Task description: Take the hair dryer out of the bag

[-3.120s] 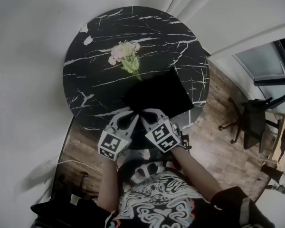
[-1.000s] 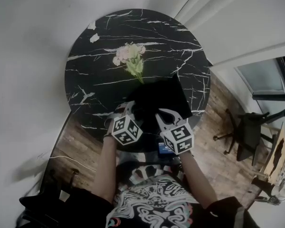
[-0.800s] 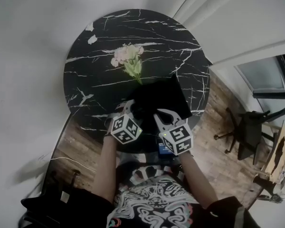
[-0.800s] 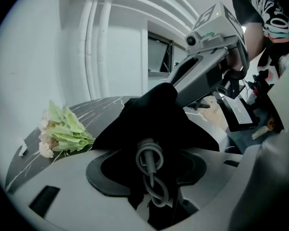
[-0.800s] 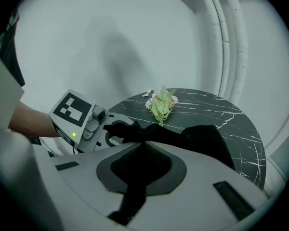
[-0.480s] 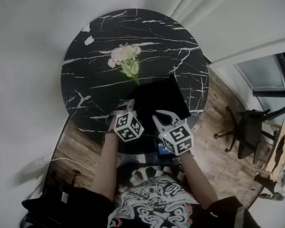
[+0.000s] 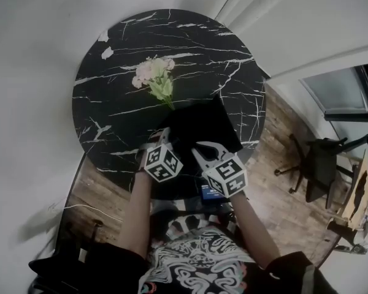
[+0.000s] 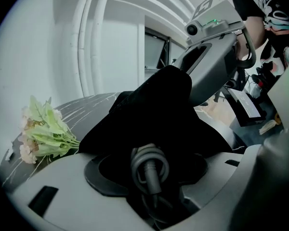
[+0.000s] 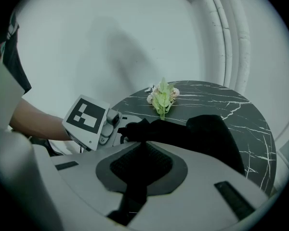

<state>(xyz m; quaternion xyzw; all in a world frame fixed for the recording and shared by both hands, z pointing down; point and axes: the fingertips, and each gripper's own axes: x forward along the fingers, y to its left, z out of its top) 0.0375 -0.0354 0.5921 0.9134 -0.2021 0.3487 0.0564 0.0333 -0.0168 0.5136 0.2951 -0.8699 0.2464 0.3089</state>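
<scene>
Two grippers at the black bag (image 7: 203, 125) on the tabletop (image 7: 110, 72). I see left gripper (image 7: 161, 138) wide, jaws just opening, grey coiled cord (image 8: 149, 165) between them; right gripper (image 9: 135, 170) pinches bag fabric.

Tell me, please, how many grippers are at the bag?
2. The left gripper, jaws just opened wider around a coiled grey cord, is at the mouth of the black bag; the right gripper, shut on its fabric, is beside it.
</scene>
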